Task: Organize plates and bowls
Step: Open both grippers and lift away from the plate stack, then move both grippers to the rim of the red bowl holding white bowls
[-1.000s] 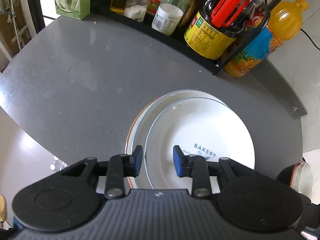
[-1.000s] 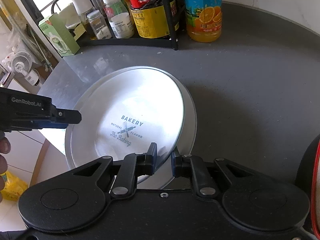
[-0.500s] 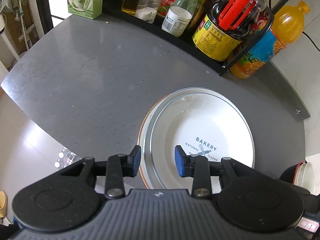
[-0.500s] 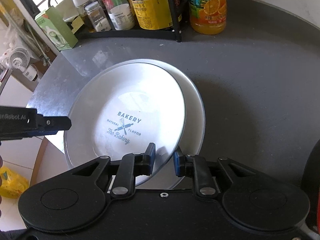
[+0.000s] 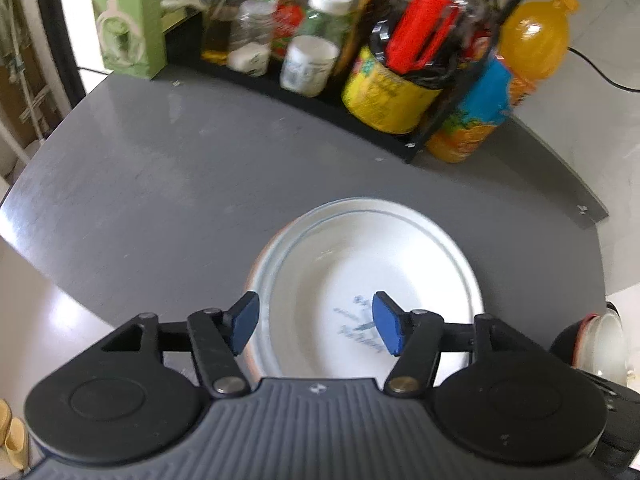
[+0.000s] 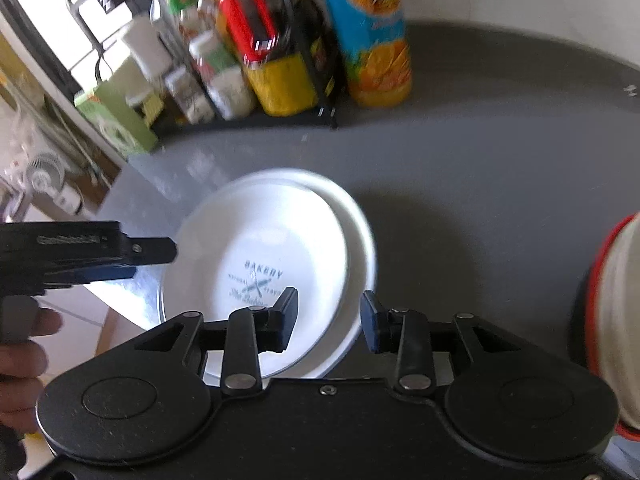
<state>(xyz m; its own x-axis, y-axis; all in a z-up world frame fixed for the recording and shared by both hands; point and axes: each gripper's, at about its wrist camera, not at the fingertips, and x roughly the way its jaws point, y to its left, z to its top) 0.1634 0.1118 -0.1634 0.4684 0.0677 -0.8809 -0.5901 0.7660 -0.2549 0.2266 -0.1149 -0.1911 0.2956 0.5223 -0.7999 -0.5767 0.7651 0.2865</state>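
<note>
Both grippers, left (image 5: 316,328) and right (image 6: 329,320), stand wide and empty above the stacked plates (image 6: 256,248). The person should lift them straight, without touching the rims.

Left black plastic tongs (image 5: 316,328) carry blue pads (image 5: 387,330), silver pivot screws and a ribbed grey housing; right black tongs (image 6: 329,320) match, smooth-bodied.

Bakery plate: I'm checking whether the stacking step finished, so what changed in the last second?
The right tongs opened and let go of the bakery plate, which now lies nested in the larger plate. The left tongs widened too. The stack stays put on the grey counter.
</note>
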